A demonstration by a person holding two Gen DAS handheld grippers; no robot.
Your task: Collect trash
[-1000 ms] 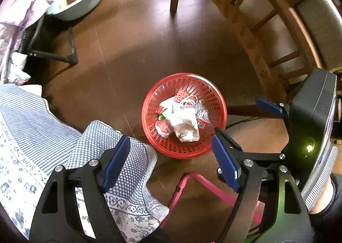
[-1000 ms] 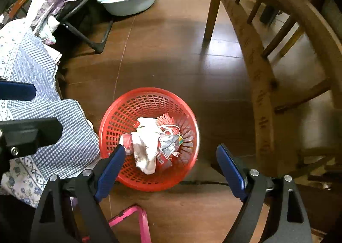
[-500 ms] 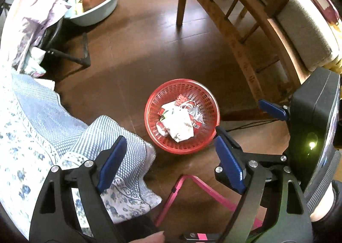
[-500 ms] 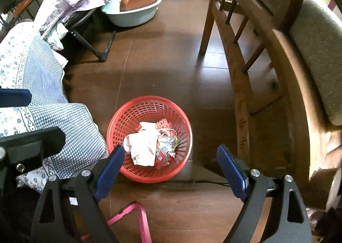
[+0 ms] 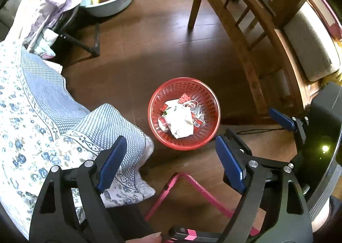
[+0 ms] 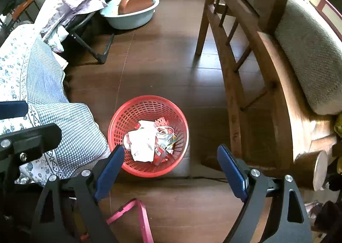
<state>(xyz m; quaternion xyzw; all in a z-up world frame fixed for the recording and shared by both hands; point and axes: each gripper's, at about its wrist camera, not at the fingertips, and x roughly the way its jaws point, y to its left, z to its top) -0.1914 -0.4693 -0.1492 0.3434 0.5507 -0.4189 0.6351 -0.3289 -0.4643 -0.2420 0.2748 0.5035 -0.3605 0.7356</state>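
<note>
A red mesh basket (image 5: 205, 93) (image 6: 126, 119) stands on the dark wooden floor, holding crumpled white paper and red wrappers (image 5: 180, 119) (image 6: 147, 142). My left gripper (image 5: 171, 153) hangs high above it, pointing down, its blue pads wide apart with nothing between them. My right gripper (image 6: 171, 164) is also well above the basket's near rim, open and empty. In the left wrist view, the right gripper's blue pad (image 5: 281, 118) and black body show at the right edge.
A blue checked and floral blanket (image 5: 42, 114) (image 6: 64, 123) spreads at the left. A wooden bench with a grey cushion (image 6: 310, 55) stands right. A pale basin holding a brown pan (image 6: 132, 10) sits far back. A pink frame (image 5: 192, 191) lies on the floor near me.
Both grippers have risen away from the basket, which now looks smaller and farther below. The left gripper's jaws stand a little wider than before.
</note>
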